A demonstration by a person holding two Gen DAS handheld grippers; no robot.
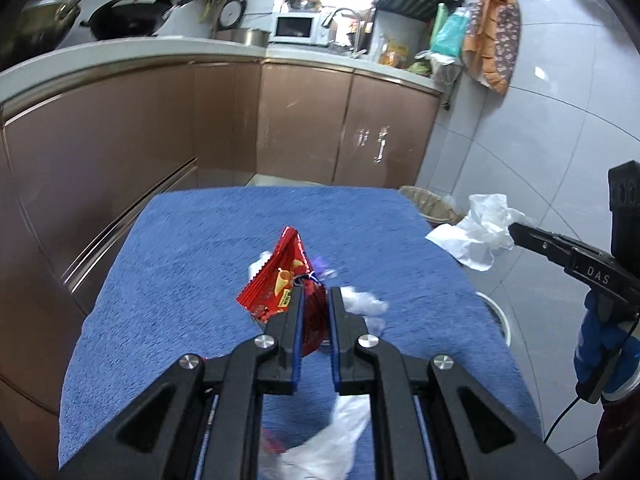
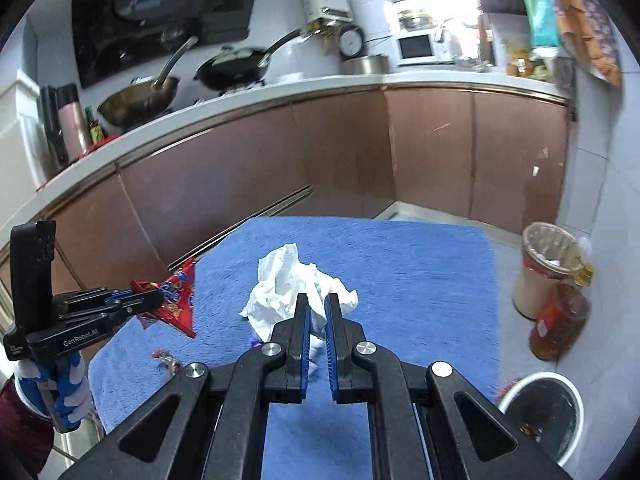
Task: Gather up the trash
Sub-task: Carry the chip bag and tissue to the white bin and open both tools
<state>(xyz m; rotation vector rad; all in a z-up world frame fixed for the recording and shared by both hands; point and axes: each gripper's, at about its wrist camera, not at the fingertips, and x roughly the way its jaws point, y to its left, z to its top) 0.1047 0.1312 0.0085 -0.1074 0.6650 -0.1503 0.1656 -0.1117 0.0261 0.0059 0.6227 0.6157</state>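
Note:
My left gripper (image 1: pixel 315 294) is shut on a red snack wrapper (image 1: pixel 286 276) and holds it above the blue towel (image 1: pixel 192 272); it also shows in the right wrist view (image 2: pixel 178 300). My right gripper (image 2: pixel 317 300) is shut on a crumpled white tissue (image 2: pixel 288 284), lifted over the towel; the tissue also shows in the left wrist view (image 1: pixel 476 228). Small white and purple scraps (image 1: pixel 366 304) lie on the towel just right of my left fingers. A white plastic piece (image 1: pixel 336 436) lies on the towel under my left gripper.
A white bin with a dark liner (image 2: pixel 546 412) stands on the floor right of the table. A tan lined bin (image 2: pixel 546 264) and an amber bottle (image 2: pixel 560 320) stand beyond it. A small candy wrapper (image 2: pixel 168 360) lies on the towel's left. Brown cabinets (image 2: pixel 320 152) run behind.

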